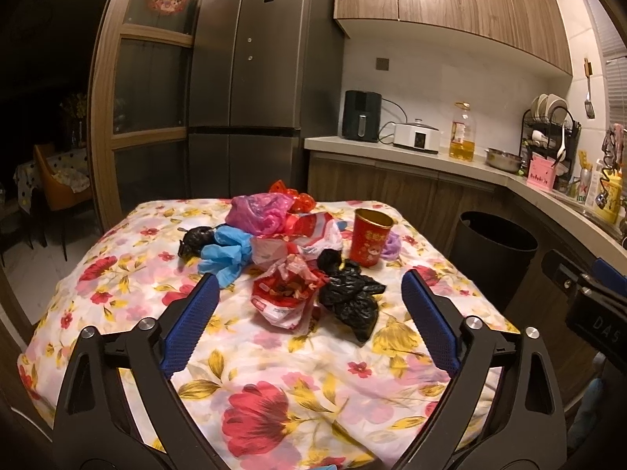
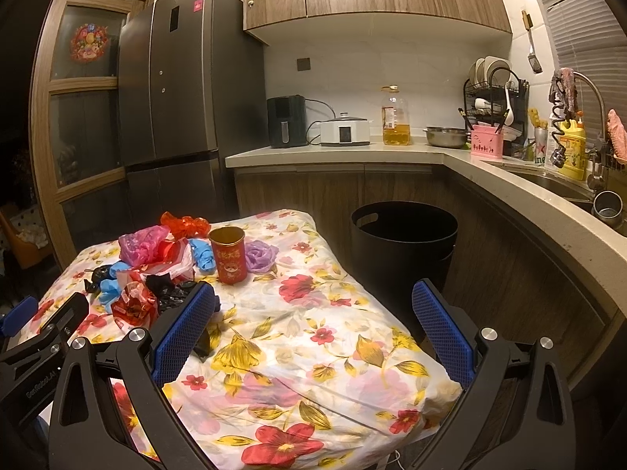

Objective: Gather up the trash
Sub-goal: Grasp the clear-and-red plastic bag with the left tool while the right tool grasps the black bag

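Kitchen counters wrap the right side of both views, and a table under a loose floral cloth [image 1: 274, 372] fills the foreground. On it, toward the centre of the left wrist view, lies the trash: a red-and-white snack wrapper [image 1: 284, 299], a knotted black plastic bag [image 1: 352, 301], crumpled blue gloves [image 1: 227, 254], a pink plastic bag [image 1: 258, 213] and a red paper cup [image 1: 370, 241] standing upright. A round black bin [image 2: 403, 246] waits on the floor just beyond the table's right edge.

Both claws stand apart with nothing between the pads. The left gripper [image 1: 309, 313] hangs short of the wrapper and the black bag, which show between its blue fingertips; the right gripper [image 2: 313, 325] points at bare cloth, with the pile off to its left.

Most of the trash is thin, slack film with no firm edge, so a closing pinch could slip off, or catch only a fold and let the rest dangle and fall on the way to the bin. The wrapper gapes and seems to hold scraps, which could spill if it is tipped. The pieces overlap, so lifting one may drag a neighbour. The cloth is soft and wrinkled; a low pinch could grab fabric and pull the whole spread, toppling the light, tall cup. The cup's smooth stiff wall could crush or squirt sideways under a hard squeeze.
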`<state>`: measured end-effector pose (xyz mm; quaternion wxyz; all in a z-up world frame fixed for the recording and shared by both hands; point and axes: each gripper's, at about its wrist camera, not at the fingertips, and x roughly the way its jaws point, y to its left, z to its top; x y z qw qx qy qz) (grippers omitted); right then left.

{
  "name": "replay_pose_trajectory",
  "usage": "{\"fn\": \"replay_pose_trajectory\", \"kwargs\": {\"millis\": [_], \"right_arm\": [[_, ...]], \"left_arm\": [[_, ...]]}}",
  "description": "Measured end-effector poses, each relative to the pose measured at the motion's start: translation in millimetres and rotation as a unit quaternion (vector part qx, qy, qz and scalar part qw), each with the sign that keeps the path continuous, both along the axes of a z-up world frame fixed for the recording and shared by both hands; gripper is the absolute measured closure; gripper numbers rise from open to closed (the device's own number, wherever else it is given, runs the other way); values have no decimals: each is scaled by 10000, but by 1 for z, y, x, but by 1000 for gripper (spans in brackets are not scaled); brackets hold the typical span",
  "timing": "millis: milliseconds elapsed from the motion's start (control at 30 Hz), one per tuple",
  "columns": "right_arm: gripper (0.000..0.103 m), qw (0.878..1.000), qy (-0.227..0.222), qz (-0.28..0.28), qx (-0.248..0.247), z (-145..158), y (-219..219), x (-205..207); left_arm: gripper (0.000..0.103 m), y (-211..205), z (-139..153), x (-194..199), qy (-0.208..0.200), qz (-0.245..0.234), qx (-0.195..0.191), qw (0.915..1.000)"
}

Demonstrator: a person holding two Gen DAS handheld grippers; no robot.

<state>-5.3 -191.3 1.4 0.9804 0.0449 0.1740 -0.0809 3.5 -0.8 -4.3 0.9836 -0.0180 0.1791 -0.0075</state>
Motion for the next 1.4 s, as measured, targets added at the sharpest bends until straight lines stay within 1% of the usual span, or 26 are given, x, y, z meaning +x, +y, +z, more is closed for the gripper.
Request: {"fn": "replay_pose_trajectory", "kwargs": {"millis": [33, 100, 167, 267, 333, 433, 533, 600, 733, 833, 900, 933, 967, 1000, 1033, 1067, 1100, 1200, 1367, 1400], "right_arm": [[6, 10000, -8, 22, 3, -4, 1, 0], [5, 10000, -9, 81, 29, -8, 2, 3], [6, 9999, -22, 150, 69, -13, 3, 9], [6, 9996, -60, 268, 110, -22, 7, 18], [9, 9992, -38, 368, 134, -28, 11, 25], [10, 9984, 31, 525, 198, -37, 15, 35], [10, 9974, 46, 679, 243, -44, 21, 45], [10, 9968, 29, 763, 226, -48, 26, 51], [10, 9951, -27, 963, 239, -55, 35, 62], [11, 9929, 21, 1163, 243, -63, 44, 71], [13, 9915, 86, 1277, 242, -69, 50, 77], [13, 9906, 138, 1342, 241, -73, 55, 81], [15, 9898, 196, 1390, 237, -77, 59, 85], [18, 9889, 236, 1445, 234, -81, 63, 89], [20, 9882, 268, 1489, 218, -85, 67, 92], [21, 9878, 290, 1515, 212, -87, 69, 95], [22, 9869, 316, 1564, 217, -91, 72, 98], [24, 9858, 382, 1625, 200, -99, 76, 108], [24, 9862, 463, 1572, 232, -107, 74, 123], [24, 9861, 484, 1570, 238, -108, 73, 126]], "left_arm": [[14, 5, -4, 1, -3, 25, -15, 10000], [20, 15, -11, 5, 25, 47, -93, 9999], [24, 22, -19, 9, 55, 102, -159, 9998], [26, 33, -30, 17, 98, 234, -190, 9995], [27, 40, -37, 24, 115, 283, -239, 9992], [31, 46, -46, 41, 167, 312, -310, 9989], [38, 51, -52, 59, 192, 246, -384, 9988], [46, 53, -58, 73, 277, 199, -399, 9986], [52, 57, -73, 100, 609, 8, -473, 9970], [59, 57, -82, 111, 816, -127, -477, 9954], [71, 58, -87, 118, 962, -181, -487, 9940], [73, 58, -90, 119, 1001, -230, -506, 9934], [79, 58, -93, 121, 1037, -263, -528, 9929], [89, 59, -95, 122, 1066, -297, -548, 9923], [94, 60, -97, 122, 1082, -346, -588, 9918], [96, 61, -98, 122, 1094, -383, -636, 9912], [97, 62, -100, 122, 1101, -424, -691, 9906], [102, 60, -102, 119, 1075, -475, -680, 9907], [103, 62, -100, 115, 1011, -451, -759, 9910], [103, 62, -99, 114, 997, -506, -783, 9906]]}}
